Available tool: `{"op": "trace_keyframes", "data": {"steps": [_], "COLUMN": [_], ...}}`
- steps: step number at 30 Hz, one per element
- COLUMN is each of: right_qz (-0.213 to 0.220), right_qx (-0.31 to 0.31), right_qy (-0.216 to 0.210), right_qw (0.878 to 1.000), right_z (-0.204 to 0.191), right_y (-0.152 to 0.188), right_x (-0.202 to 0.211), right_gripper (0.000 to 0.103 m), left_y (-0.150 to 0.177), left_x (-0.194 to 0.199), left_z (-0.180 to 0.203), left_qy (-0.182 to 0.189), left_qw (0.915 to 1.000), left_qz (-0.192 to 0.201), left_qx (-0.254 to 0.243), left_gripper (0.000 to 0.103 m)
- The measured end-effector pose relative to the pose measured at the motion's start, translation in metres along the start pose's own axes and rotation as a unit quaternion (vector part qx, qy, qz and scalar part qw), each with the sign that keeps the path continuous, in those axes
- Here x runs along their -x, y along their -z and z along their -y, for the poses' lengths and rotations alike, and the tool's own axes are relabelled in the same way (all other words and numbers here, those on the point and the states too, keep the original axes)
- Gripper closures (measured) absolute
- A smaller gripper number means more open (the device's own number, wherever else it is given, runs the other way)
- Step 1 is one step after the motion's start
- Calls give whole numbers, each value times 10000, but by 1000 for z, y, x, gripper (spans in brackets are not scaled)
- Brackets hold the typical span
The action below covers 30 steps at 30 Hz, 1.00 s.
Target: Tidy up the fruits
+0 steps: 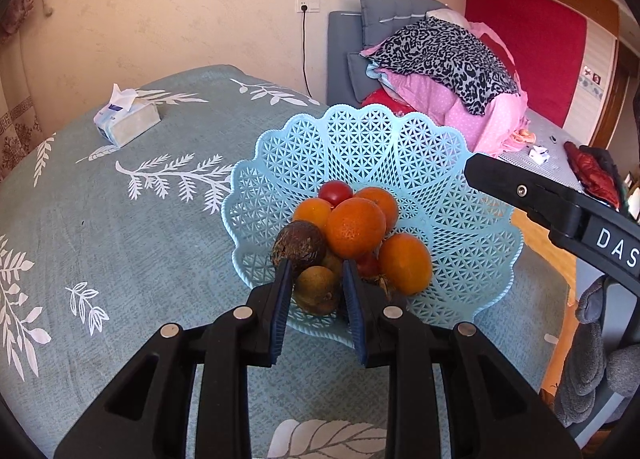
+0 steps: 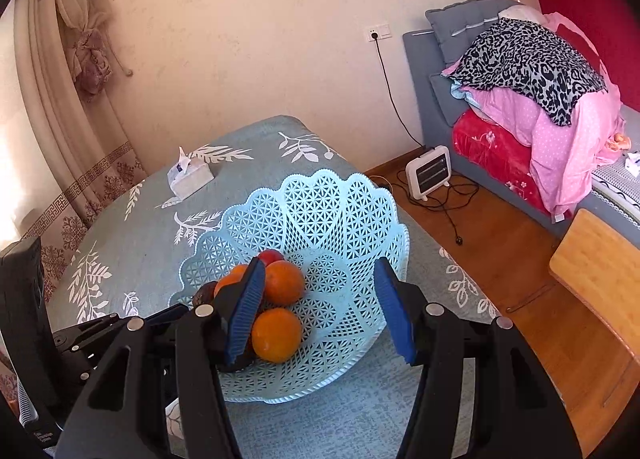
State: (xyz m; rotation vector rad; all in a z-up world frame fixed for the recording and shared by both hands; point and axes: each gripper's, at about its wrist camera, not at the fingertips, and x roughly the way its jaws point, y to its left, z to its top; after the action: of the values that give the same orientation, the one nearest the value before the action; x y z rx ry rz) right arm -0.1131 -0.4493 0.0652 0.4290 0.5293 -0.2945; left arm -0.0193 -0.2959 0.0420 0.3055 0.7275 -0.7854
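A light blue lattice basket (image 1: 440,163) (image 2: 344,227) stands on the teal tablecloth. It holds several oranges (image 1: 354,227) (image 2: 276,335), a red fruit (image 1: 335,192), a dark brown fruit (image 1: 300,245) and a greenish-brown fruit (image 1: 318,291). My left gripper (image 1: 314,271) is at the basket's near rim with its pads on either side of the greenish-brown fruit; whether they press it is unclear. My right gripper (image 2: 320,299) is open and empty over the basket, its left pad beside the oranges. The right gripper's body shows in the left wrist view (image 1: 560,211).
A tissue box (image 1: 126,119) (image 2: 190,177) lies on the far left of the table (image 1: 120,239). A bed piled with bedding (image 2: 540,99) stands right. A small heater (image 2: 430,171) with cables is on the wooden floor. A wooden stool (image 2: 600,271) is near right.
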Motion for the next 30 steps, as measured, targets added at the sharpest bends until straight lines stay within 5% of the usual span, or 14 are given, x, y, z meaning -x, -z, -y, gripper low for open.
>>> {"op": "trace_keyframes", "data": {"steps": [2,13,18,23,30], "right_qz": [48,396,509,440,166], "right_qx": [25,225,485,851,1586], "right_qy": [27,261,413,448,334], "right_qw": [10000,9986,9967,9944,9866], "right_z": [-1,-5,-11,-25,-64], "right_y": [0,3,11,27,57], "right_x": [2,14,19,24,23], "right_gripper": [45,33,22,10,6], "left_y": [1,5,10,14,23], "left_x": [1,21,30,36,54], "left_z": [0,0,-5,-18,-21], "left_qy": [-30,-412,-839,-1210,-1805], "left_qw": [10000,9981,9948,9912,9802], "left_qz": [26,443,563,543,811], "left_qx": [-20,-141,-158,13,4], "left_gripper": [75,23,12,12,5]}}
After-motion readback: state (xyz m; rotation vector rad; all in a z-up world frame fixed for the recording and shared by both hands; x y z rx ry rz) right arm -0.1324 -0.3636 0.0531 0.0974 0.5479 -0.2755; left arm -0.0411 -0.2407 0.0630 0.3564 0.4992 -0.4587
